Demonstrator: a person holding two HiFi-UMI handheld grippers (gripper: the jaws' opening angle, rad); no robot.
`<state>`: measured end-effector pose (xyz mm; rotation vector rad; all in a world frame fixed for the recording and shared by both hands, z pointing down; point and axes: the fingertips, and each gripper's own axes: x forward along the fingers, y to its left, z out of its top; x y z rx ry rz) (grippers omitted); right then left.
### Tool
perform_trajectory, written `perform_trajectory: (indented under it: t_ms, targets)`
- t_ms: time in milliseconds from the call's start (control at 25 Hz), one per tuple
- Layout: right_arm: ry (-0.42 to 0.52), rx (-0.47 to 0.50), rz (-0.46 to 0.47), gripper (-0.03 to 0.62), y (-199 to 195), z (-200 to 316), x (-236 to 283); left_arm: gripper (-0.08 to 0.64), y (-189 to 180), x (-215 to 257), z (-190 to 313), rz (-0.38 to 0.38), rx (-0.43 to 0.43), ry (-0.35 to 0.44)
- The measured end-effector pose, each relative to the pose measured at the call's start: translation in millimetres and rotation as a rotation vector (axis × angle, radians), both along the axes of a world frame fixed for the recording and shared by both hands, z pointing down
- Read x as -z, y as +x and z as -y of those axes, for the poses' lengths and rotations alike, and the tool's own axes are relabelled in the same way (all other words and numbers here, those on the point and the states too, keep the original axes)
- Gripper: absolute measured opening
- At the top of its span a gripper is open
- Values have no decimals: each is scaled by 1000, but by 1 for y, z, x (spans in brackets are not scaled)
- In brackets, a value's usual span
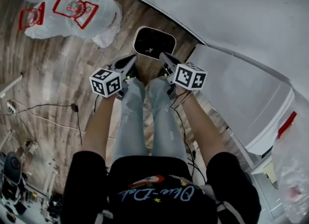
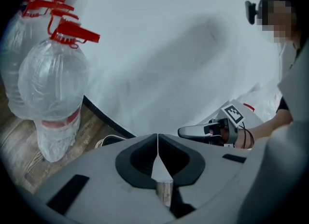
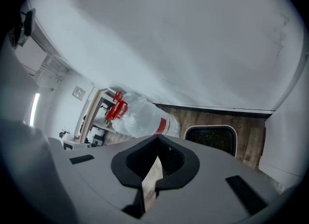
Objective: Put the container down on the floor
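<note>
Head view: a person stands looking steeply down past a black shirt (image 1: 154,189) and jeans (image 1: 145,117), with the left gripper (image 1: 129,61) and right gripper (image 1: 164,56) held out over the floor (image 1: 58,63), tips pointing toward the upper middle of the frame.
Container: a dark rectangular container (image 1: 154,42) with a pale rim and rounded corners lies flat on the wood floor in the upper middle of the head view, just beyond the person's feet and close to the foot of the wall (image 1: 231,10).
Container and grippers: the right gripper's tip overlaps the container's lower right rim in the head view, but the right gripper view shows the container lying on the floor at centre right, apart from the jaws.
Left gripper: clenched, its two jaws meeting along one thin line in the left gripper view, with nothing caught between them; its marker cube sits left of centre in the head view.
Right gripper: clenched as well, jaws pressed together on nothing in the right gripper view; it also shows at centre right of the left gripper view, with a hand behind it.
Water bottles: large clear water bottles (image 1: 79,10) with red handles stand on the floor in the upper left of the head view, well apart from the container.
Cabinet: a white cabinet (image 1: 241,102) fills the right side of the head view, beside the person's right arm.
Cable: a black cable (image 1: 48,106) trails over the floor at the left edge.
</note>
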<state>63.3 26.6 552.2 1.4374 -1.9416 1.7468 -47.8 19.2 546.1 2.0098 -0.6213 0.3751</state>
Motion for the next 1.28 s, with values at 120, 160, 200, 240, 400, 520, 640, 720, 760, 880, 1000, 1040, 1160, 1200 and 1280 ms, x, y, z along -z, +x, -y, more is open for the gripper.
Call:
perform_trajectory:
  t_ms: [120, 160, 200, 240, 400, 520, 640, 720, 760, 880, 1000, 1040, 1160, 1200, 1280]
  targets:
    - [51, -42, -3, -2, 3, 0, 31, 8, -2, 31, 5, -12, -2, 42]
    - [69, -56, -8, -2, 5, 0, 41, 8, -2, 41, 6, -13, -2, 61]
    - [87, -73, -10, -2, 7, -1, 52, 8, -1, 51, 7, -10, -5, 84]
    - [104, -95, -8, -2, 9, -3, 63, 6, -1, 61, 6, -6, -11, 106]
    - [164, -175, 0, -2, 12, -8, 107, 6, 2, 100, 5, -15, -16, 160]
    - [208, -203, -12, -2, 12, -8, 138, 6, 8, 132, 8, -44, -24, 193]
    - [246, -229, -17, -2, 15, -11, 170, 6, 18, 166, 3, -40, -75, 241]
    - [277, -237, -26, -2, 17, -12, 192, 6, 25, 190, -2, -43, -110, 278]
    - [291, -241, -29, -2, 18, -14, 202, 6, 28, 202, -4, -49, -123, 296]
    - [318, -266, -18, -2, 20, -21, 226, 6, 33, 232, -10, -64, -153, 340]
    - [338, -284, -14, -2, 22, -25, 245, 6, 36, 255, -10, -74, -167, 371]
    - [344, -290, -18, -2, 22, -26, 250, 6, 36, 263, -10, -80, -170, 380]
    - [358, -308, -26, -2, 22, -32, 267, 6, 33, 286, -14, -91, -182, 407]
    - [363, -313, -27, -2, 22, -33, 273, 6, 32, 293, -16, -94, -185, 414]
    - [376, -320, -27, -2, 22, -36, 285, 6, 30, 305, -18, -97, -187, 427]
